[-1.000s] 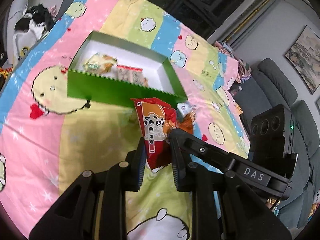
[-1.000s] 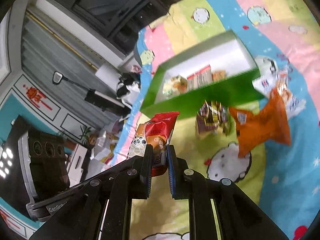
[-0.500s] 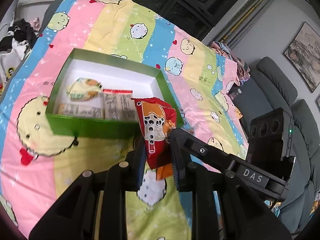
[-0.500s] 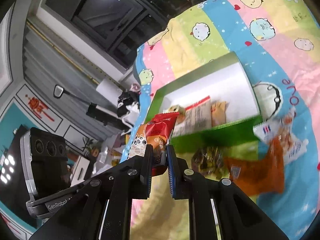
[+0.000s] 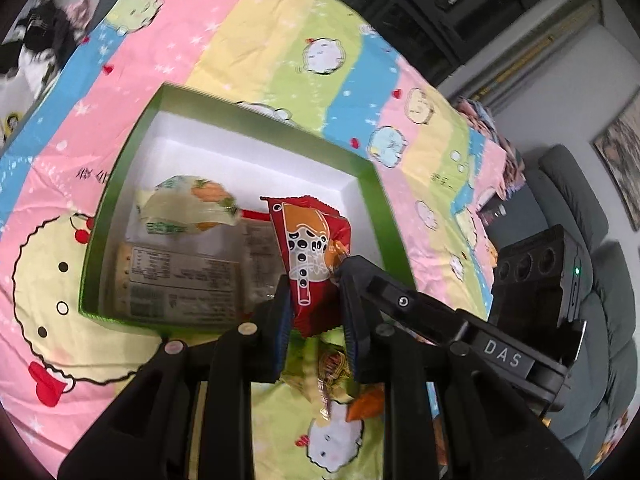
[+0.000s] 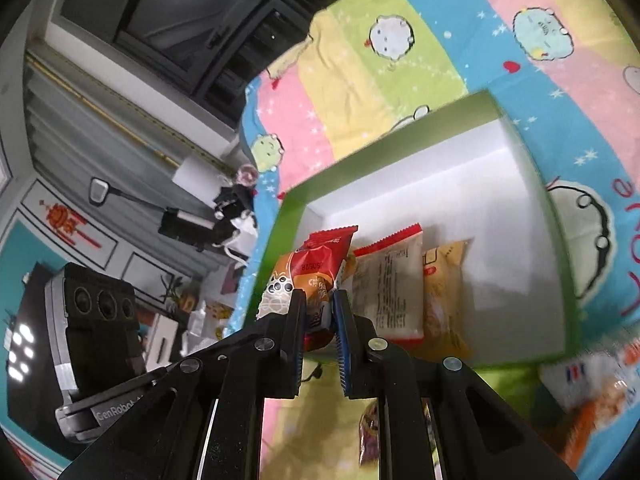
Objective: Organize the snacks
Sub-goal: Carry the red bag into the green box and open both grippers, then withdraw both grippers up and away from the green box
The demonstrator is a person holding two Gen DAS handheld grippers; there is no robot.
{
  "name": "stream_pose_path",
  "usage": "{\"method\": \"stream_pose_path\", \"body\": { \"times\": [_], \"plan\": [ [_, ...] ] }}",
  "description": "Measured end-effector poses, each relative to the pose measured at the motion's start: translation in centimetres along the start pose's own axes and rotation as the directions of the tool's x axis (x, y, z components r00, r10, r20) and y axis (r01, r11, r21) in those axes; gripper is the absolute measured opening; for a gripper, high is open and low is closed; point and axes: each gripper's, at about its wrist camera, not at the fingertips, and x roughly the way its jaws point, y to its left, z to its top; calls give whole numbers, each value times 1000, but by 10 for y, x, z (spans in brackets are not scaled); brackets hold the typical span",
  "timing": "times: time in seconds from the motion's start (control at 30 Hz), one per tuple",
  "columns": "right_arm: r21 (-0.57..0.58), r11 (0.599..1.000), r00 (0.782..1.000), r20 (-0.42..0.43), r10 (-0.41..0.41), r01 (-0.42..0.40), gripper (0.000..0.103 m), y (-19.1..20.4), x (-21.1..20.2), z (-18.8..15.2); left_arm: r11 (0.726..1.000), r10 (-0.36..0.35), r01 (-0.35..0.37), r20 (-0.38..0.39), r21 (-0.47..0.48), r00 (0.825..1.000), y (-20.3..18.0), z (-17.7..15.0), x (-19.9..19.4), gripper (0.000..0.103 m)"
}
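— Now we are right over the green box, and before it sat farther off on the blanket. See how big it looks?

— Yes! Our left tongs are clamped on a red snack bag. Our right tongs are clamped on a red snack bag too.

— What is on the bags?

— Each bag is red and shiny with a zigzag top edge. An orange picture sits in the middle, and under it is a white patch with black dots. We see some writing on the right one, but it is too small and blurry to read.

— Where are the bags?

— Both are up in the air over the near side of the box. Its walls are green outside and white inside.

— What is in the box?

— A pale yellow bag with an orange carrot shape lies at the left. Next to it lies a white bag with a red edge, back side up, with tiny print we cannot read. A yellow bag lies just beside that one.

— Any words we can read?

— "DAS" on the black arm in the left view. "GenRobot" on the black arm in the right view. More snacks lie on the blanket outside the box, all blurry.
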Motion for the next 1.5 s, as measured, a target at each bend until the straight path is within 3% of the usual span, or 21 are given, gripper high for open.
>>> {"method": "stream_pose_path", "body": {
  "times": [0.4, 0.47, 0.53, 0.57, 0.73, 0.83, 0.9, 1.1, 1.17, 1.23, 1.5],
  "plan": [
    [-35, 993, 993, -48, -110, 108, 16, 0, 30, 4, 996, 52, -54, -26, -69, 998, 21, 8, 13, 26],
    [-36, 992, 991, -51, -120, 118, 17, 0, 30, 5, 994, 69, -71, -20, -83, 997, 22, 11, 12, 35],
    [-31, 991, 990, -45, -133, 131, 22, -1, 26, 6, 993, 76, -76, -7, -90, 997, 23, 12, 7, 58],
    [-27, 990, 990, -41, -137, 136, 28, -2, 23, 6, 993, 78, -77, 5, -92, 997, 23, 12, 3, 61],
    [4, 993, 993, 1, -118, 118, 39, -7, -3, 3, 992, 97, -94, 41, -86, 994, 21, 9, -17, 76],
    [9, 994, 994, 20, -112, 111, 42, -9, -22, -3, 992, 111, -107, 66, -63, 992, 15, 3, -31, 80],
    [12, 994, 993, 36, -111, 110, 51, -10, -34, -9, 993, 112, -108, 76, -45, 991, 11, -4, -39, 83],
    [-2, 989, 984, 98, -149, 149, 58, -13, -75, -30, 992, 116, -111, 96, -56, 989, 12, -28, -60, 88],
    [-19, 986, 981, 103, -165, 168, 62, -13, -86, -38, 991, 123, -117, 97, -64, 988, 13, -38, -66, 92],
    [-31, 980, 975, 113, -192, 196, 67, -14, -99, -45, 990, 131, -125, 101, -69, 986, 13, -48, -73, 102],
    [-124, 932, 934, 163, -319, 341, 80, -9, -144, -75, 985, 173, -170, 105, -39, 979, -1, -84, -90, 102]
  ]
}}
